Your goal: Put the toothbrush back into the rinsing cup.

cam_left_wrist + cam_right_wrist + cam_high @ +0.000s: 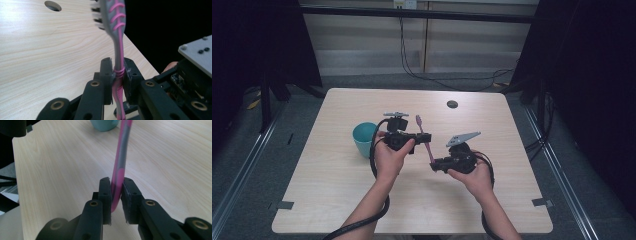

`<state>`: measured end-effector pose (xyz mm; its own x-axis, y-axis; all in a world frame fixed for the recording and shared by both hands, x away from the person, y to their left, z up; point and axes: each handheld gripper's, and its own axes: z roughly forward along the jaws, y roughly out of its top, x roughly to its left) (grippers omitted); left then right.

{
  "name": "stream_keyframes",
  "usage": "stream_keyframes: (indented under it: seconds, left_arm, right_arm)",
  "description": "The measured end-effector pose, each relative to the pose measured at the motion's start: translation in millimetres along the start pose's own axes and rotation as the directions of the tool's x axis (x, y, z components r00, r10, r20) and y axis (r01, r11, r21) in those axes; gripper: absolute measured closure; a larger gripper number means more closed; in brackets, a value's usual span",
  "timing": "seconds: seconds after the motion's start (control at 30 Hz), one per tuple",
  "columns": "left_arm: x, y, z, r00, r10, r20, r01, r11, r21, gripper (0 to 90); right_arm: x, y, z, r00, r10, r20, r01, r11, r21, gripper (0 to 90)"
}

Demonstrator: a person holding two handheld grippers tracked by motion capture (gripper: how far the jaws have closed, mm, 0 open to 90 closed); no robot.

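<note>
Over the pale table (337, 190) we hold one toothbrush (426, 140) lengthwise near-to-far: left gripper (418, 138) clamps mid-handle, right gripper (434, 164) apparently pinches its near end.

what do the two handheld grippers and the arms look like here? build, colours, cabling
Both the left gripper and right gripper are black, with linked arms on brass-coloured pivots ending in flat black jaw blocks. Each carries a grey three-cornered plate on top, the one on the right with small black screws. A thick black cable trails from each down along the forearm. The forearms are bare, no sleeves in view.
</note>
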<state>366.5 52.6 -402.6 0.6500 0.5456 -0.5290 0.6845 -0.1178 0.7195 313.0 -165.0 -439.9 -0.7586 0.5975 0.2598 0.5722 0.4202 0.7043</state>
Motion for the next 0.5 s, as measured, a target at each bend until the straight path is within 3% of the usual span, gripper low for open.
stream_keyframes:
  seconds: [0.23,0.5]
  left_arm:
    - [-1.7,0.8,-0.7,1.0000,0.000,-0.005,0.000,1.0000,-0.005,80.4]
    - [2.5,0.1,-2.4,0.9995,-0.031,-0.003,0.031,0.9995,-0.002,80.5]
  right_arm:
    - [5.1,3.2,4.9,0.9998,-0.015,-0.011,0.015,1.000,-0.002,74.9]
    - [9.0,4.5,8.2,0.9994,-0.029,-0.016,0.029,1.000,0.001,70.3]
